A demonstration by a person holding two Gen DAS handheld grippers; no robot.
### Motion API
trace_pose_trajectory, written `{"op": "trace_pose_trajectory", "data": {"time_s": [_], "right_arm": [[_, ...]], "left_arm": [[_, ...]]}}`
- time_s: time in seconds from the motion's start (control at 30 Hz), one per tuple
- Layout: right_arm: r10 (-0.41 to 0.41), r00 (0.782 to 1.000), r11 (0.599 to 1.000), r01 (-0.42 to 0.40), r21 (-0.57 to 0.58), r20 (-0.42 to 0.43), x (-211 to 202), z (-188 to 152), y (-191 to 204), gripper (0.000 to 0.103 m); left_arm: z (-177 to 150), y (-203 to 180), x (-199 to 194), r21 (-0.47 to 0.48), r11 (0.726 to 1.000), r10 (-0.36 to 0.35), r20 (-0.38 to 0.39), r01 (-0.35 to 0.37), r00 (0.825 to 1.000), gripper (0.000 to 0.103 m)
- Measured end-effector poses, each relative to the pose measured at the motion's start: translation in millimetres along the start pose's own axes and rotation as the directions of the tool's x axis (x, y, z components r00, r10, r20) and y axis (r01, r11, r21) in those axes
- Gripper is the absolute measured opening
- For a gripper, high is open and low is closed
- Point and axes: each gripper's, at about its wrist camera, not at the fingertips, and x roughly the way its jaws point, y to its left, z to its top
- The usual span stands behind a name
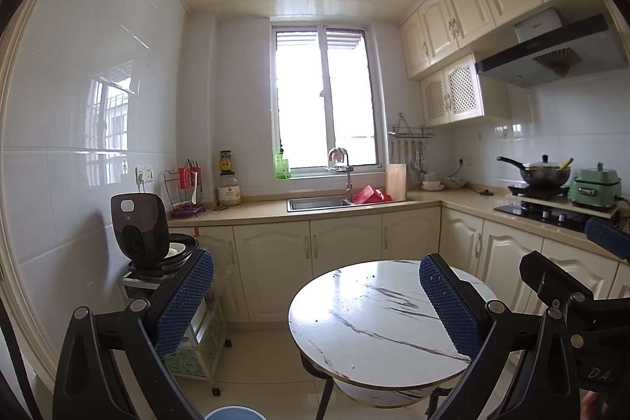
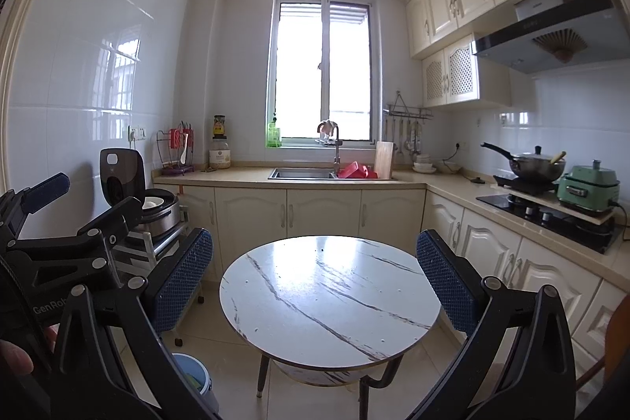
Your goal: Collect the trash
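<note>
Both grippers hung raised before the round marble-topped bench, the left gripper with its fingers spread wide and holding nothing, the right gripper likewise spread and empty. The benchtop carried only small dark and pale specks (too fine to name), and no larger piece of trash showed in either view. A blue-rimmed bin stood on the floor at the lower left of the right wrist frame, something yellow-green lying inside it. That would fit either a bench with only crumbs to gather or one whose trash already lay in the bin. At centre frame the sink had a red tub at its right edge, contents hidden; the rice cooker at mid-left stood open with a white thing inside.
</note>
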Motion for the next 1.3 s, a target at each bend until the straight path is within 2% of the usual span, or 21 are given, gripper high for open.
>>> {"op": "trace_pose_trajectory", "data": {"time_s": [1.3], "right_arm": [[0.001, 1.0, 1.0, -0.001, -0.002, -0.01, 4.8, 0.1, -17.7, 0.103]], "left_arm": [[-11.8, 7.3, 2.6, -0.002, 1.0, -0.005, 0.007, 0.005, 1.0, 0.102]]}}
